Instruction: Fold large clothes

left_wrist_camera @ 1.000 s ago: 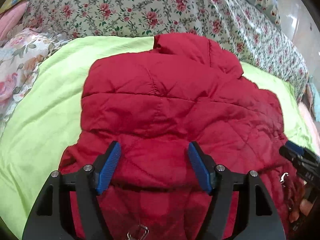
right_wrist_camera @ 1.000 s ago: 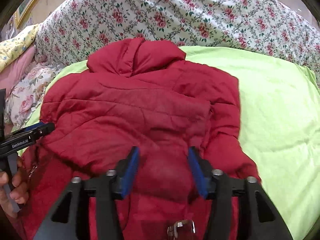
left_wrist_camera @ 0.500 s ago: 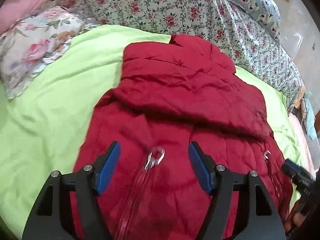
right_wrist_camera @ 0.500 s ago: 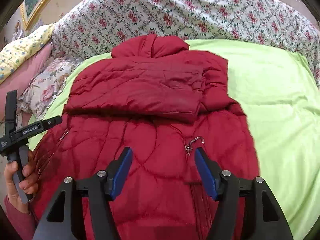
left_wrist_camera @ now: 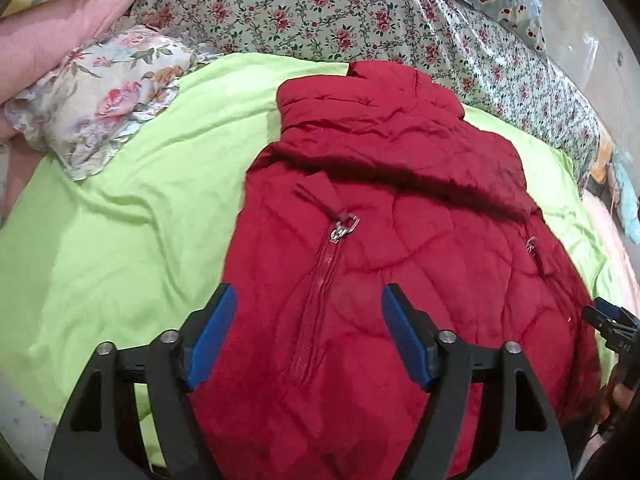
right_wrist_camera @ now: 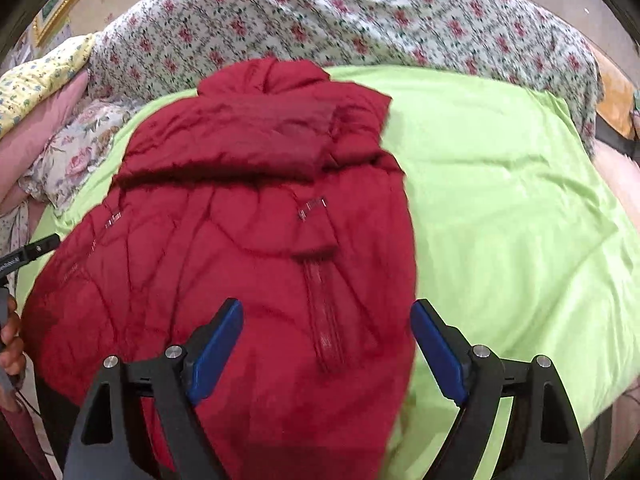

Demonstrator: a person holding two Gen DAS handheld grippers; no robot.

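Observation:
A red quilted jacket [left_wrist_camera: 400, 248] lies on a lime-green sheet [left_wrist_camera: 120, 232], its sleeves folded across the chest and its collar toward the far side. Two pocket zippers with metal pulls [left_wrist_camera: 344, 228] show on the front. My left gripper [left_wrist_camera: 308, 320] hovers over the jacket's near left part, its jaws opening, with nothing pinched. In the right wrist view the same jacket [right_wrist_camera: 224, 264] fills the left half. My right gripper [right_wrist_camera: 326, 332] hangs above the jacket's right edge, jaws opening wide, pads off the cloth.
A floral bedspread [left_wrist_camera: 340, 12] covers the far side of the bed. A flowered pillow [left_wrist_camera: 108, 96] and pink bedding [left_wrist_camera: 60, 40] lie at the far left. The right gripper [left_wrist_camera: 612, 328] shows at the left view's right edge. A hand [right_wrist_camera: 10, 340] holds the left tool.
Both grippers have drawn back toward me from the jacket's upper part, so the lower front and zippers now show. Both sets of jaws stand wider, the right one markedly.

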